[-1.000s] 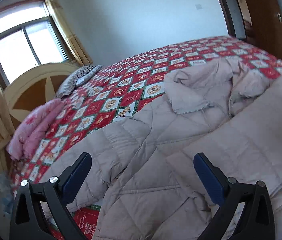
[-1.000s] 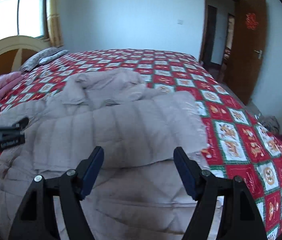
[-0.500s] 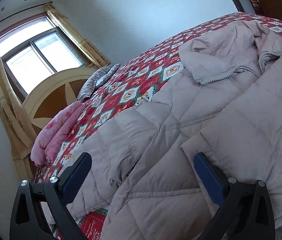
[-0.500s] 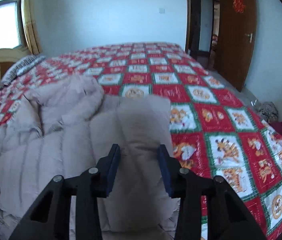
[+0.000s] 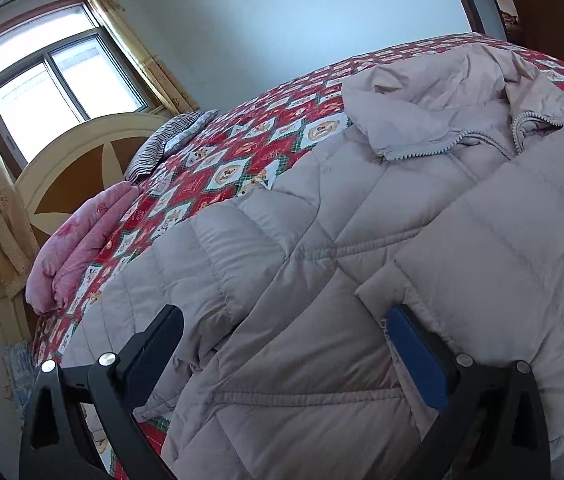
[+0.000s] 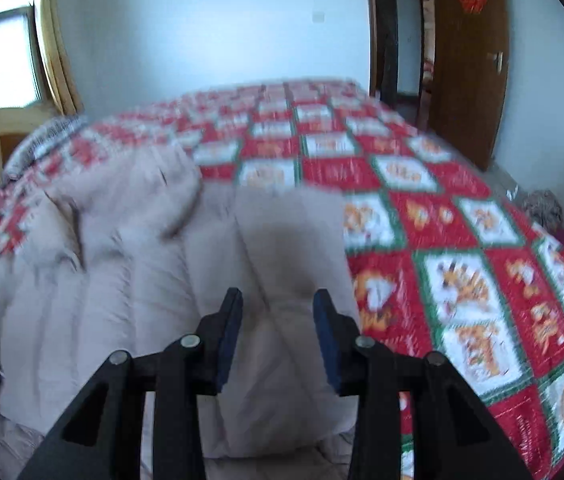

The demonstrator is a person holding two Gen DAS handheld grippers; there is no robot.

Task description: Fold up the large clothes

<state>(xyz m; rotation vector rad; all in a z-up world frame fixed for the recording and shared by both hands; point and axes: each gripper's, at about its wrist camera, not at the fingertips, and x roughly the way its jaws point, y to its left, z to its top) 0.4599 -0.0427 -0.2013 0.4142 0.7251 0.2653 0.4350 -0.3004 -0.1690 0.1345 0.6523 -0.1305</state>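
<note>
the puffy coat (image 5: pixel 321 240) lies on the red bed cover (image 5: pixel 218 168). the left gripper (image 5: pixel 282 332) is wide open above it. the right gripper (image 6: pixel 278 312) has just squeezed in, pinching a coat fold at 6 o'clock.

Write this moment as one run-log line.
jacket on bed | left gripper: open above jacket | right gripper: jaws just closed on jacket fold
</note>
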